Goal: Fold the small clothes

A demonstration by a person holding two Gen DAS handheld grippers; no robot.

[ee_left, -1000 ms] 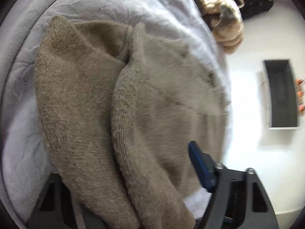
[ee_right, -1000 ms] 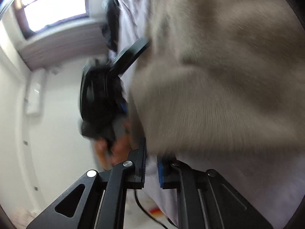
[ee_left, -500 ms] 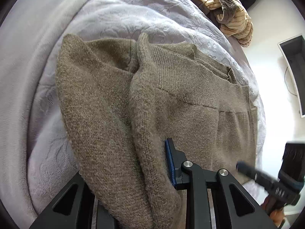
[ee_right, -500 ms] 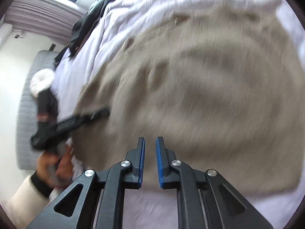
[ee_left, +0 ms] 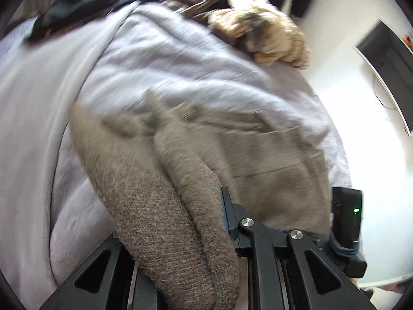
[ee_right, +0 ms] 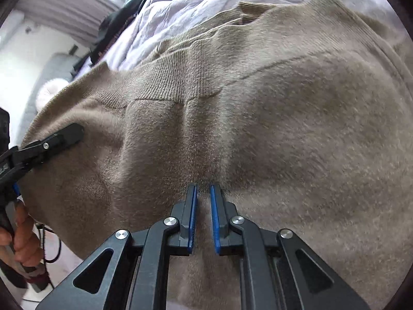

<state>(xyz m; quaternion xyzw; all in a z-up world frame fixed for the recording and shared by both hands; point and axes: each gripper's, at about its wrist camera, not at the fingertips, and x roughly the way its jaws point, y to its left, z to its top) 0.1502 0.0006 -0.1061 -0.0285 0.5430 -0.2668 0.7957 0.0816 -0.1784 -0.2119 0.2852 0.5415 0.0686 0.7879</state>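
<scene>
Lying on the lilac bedspread (ee_left: 160, 59), the taupe knit sweater (ee_right: 296, 118) is pinched at two places. The left gripper (ee_left: 180, 222), whose jaws have just been closing, clamps a thick bunched fold; the right gripper (ee_right: 203, 206) is nearly closed on a ridge of knit. A dark open box (ee_left: 387, 51) stands on the floor, its contents not discernible.

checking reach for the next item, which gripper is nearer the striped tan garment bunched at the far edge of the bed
Left, probably. The left gripper faces the striped tan garment across the lilac bedspread; the right gripper grips the brown knit sweater, garment out of its view.
</scene>
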